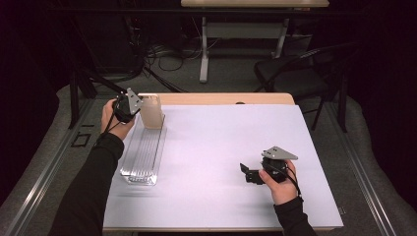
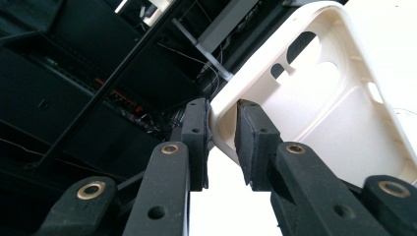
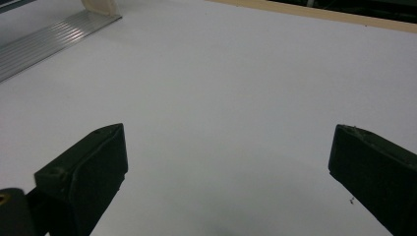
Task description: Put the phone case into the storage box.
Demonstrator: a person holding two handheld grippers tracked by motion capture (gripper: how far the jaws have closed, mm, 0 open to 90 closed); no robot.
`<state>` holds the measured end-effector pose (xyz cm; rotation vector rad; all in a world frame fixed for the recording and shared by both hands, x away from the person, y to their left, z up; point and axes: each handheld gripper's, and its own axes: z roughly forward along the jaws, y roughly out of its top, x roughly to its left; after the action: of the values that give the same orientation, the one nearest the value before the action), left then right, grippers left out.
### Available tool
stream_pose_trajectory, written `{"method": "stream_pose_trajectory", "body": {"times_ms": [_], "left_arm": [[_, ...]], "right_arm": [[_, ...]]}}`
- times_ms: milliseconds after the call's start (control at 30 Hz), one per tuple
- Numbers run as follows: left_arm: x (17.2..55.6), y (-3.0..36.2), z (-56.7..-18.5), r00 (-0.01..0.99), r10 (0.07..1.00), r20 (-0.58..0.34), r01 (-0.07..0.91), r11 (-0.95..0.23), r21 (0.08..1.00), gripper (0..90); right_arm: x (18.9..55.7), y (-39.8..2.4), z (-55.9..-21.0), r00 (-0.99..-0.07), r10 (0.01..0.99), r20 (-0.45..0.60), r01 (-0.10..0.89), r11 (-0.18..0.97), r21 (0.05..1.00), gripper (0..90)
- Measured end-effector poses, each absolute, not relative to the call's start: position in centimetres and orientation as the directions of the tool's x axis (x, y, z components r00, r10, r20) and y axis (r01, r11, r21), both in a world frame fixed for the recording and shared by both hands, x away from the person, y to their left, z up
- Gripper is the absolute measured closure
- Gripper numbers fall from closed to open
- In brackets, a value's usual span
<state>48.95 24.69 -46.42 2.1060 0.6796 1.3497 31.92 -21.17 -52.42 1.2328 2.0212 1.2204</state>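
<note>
A cream phone case [image 1: 152, 112] stands upright at the far end of a ribbed metal rack [image 1: 143, 157] on the table's left side. My left gripper [image 1: 140, 105] is at the case's left edge. In the left gripper view the case [image 2: 314, 98] shows its hollow inside with the camera cutouts, and my left gripper [image 2: 222, 130] has a pad close against each side of the corner rim. My right gripper [image 1: 244, 172] rests low at the near right, pointing left. Its jaws stand wide open over bare white table [image 3: 226, 162], with nothing between them.
A white mat [image 1: 221, 147] covers the wooden table. The rack [image 3: 49, 37] and the base of the case [image 3: 101, 6] appear at the top left of the right gripper view. Beyond the table are a dark chair [image 1: 295, 73], another desk's legs and cables on the floor.
</note>
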Motion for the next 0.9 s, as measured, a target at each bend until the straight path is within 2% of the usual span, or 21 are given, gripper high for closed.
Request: {"method": "stream_pose_trajectory", "body": {"times_ms": [300, 900], "left_arm": [[49.04, 24.73, -46.52, 0.369, 0.669, 0.645, 0.139, -0.726, 0.674, 71.1], [49.21, 25.05, -46.53, 0.356, 0.693, 0.627, 0.156, -0.706, 0.691, 51.0]], "right_arm": [[31.92, -21.12, -52.46, -0.482, 0.874, 0.053, 0.455, 0.199, 0.868, 1.3], [31.92, -21.09, -52.46, -0.485, 0.873, 0.051, 0.453, 0.201, 0.869, 1.5]]}}
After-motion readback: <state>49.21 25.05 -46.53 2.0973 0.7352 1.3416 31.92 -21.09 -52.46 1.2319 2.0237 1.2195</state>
